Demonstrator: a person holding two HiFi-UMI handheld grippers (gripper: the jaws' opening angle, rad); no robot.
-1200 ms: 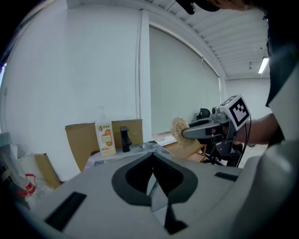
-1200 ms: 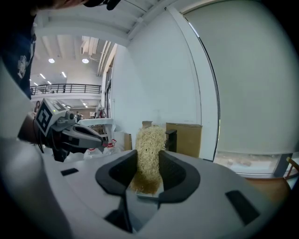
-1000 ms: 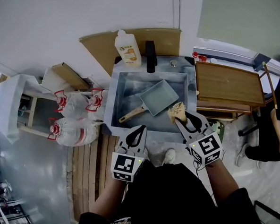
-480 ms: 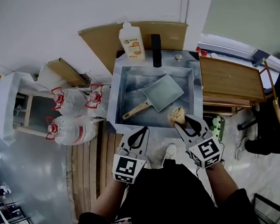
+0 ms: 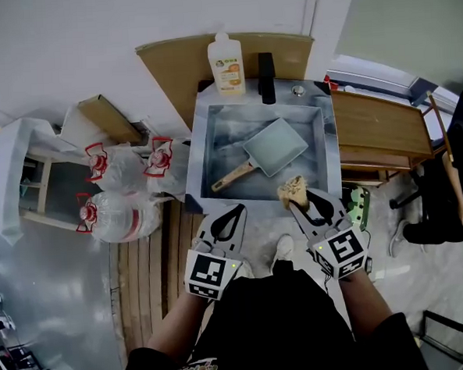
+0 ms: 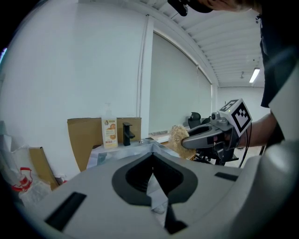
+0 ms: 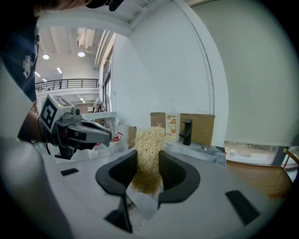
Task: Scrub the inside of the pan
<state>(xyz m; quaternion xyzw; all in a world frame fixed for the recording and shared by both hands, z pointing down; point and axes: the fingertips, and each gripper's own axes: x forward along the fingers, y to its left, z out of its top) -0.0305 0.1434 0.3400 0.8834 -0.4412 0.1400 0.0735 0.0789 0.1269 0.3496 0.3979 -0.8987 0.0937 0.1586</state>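
A square grey-blue pan [image 5: 276, 147] with a wooden handle [image 5: 232, 176] lies flat in the steel sink [image 5: 205, 143]. My right gripper [image 5: 295, 194] hovers over the sink's front right edge, shut on a tan fibrous scrubber [image 5: 293, 189]. In the right gripper view the scrubber [image 7: 148, 149] stands pinched between the jaws of that gripper [image 7: 147, 156]. My left gripper [image 5: 235, 213] is shut and empty, just in front of the sink's near rim and short of the handle. The left gripper view shows the left gripper [image 6: 152, 156] with its jaws together and the scrubber [image 6: 177, 137] off to the right.
A soap bottle [image 5: 226, 63] and a black faucet [image 5: 266, 67] stand behind the sink, before a cardboard sheet [image 5: 177, 66]. Water bottles [image 5: 124, 214] lie to the left, a wooden table [image 5: 377, 128] stands to the right, and a person [image 5: 455, 198] sits beyond it.
Both grippers have drifted a little leftward relative to the sink. The scrubber stays in the right jaws. The pan has not moved.
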